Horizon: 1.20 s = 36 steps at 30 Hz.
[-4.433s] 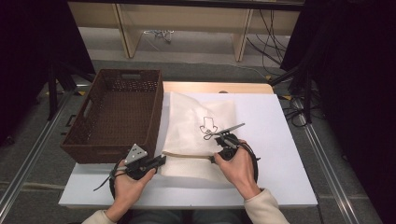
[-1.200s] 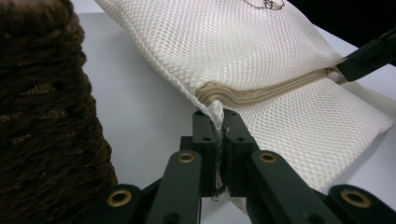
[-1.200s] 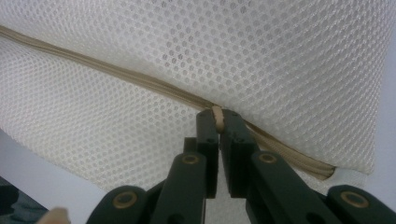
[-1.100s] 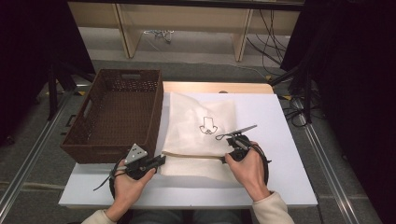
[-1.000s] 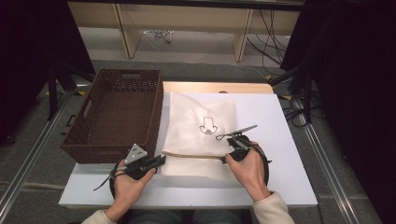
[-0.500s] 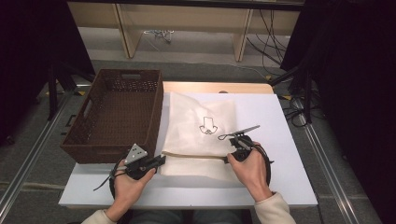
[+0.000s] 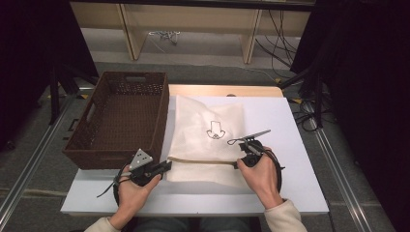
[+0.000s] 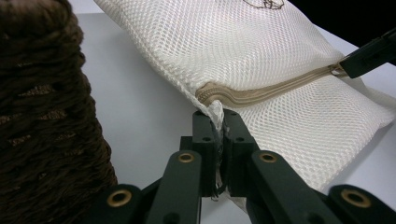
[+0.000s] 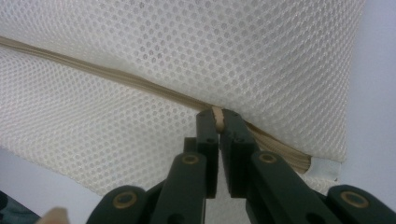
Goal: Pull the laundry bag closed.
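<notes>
Mesh bag (image 7: 205, 140) is lying flat on the white table (image 7: 290, 193) next to the basket (image 7: 121, 116), left gripper (image 8: 215, 122) clamped on its corner, right gripper (image 9: 217, 122) pinching the zip pull (image 9: 217, 115), so zip's prob mid-slide w/ the rest left imo.

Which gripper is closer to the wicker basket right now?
Left. The left gripper sits just off the wicker basket at its near right corner, pinching the mesh bag at its edge. The right gripper grips the zipper farther right.
</notes>
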Available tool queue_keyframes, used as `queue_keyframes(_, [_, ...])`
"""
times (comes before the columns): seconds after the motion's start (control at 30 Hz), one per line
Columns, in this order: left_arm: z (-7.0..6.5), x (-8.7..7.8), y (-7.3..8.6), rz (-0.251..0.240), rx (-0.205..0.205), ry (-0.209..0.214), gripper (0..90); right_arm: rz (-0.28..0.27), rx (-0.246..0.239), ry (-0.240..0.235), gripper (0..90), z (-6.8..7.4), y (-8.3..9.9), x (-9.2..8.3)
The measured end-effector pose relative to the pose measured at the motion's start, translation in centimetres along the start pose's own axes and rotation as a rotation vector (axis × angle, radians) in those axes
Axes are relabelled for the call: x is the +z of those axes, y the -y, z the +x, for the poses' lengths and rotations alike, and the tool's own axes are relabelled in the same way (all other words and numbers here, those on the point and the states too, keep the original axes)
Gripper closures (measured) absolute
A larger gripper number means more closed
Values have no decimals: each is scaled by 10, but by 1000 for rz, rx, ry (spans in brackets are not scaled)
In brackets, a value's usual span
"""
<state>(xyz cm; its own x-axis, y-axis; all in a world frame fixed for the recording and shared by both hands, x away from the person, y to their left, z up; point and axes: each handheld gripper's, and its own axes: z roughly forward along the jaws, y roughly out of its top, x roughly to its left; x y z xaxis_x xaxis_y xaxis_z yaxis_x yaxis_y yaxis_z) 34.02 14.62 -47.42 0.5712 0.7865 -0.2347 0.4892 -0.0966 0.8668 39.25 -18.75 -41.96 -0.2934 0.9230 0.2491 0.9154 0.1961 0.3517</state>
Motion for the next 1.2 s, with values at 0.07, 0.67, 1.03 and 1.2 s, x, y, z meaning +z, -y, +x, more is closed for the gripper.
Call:
queue_keyframes(0.07, [0,0,0,-1,-1,1,855,3,19,5,876,0,0,-1])
queue_keyframes(0.67, [0,0,0,2,0,3,855,-3,21,5,877,-4,1,-1])
queue_keyframes(1.03, [0,0,0,1,1,2,854,-26,-11,16,877,-8,2,-1])
queue_keyframes(1.2, [-1,0,0,1,1,2,854,-4,28,7,876,-7,2,-4])
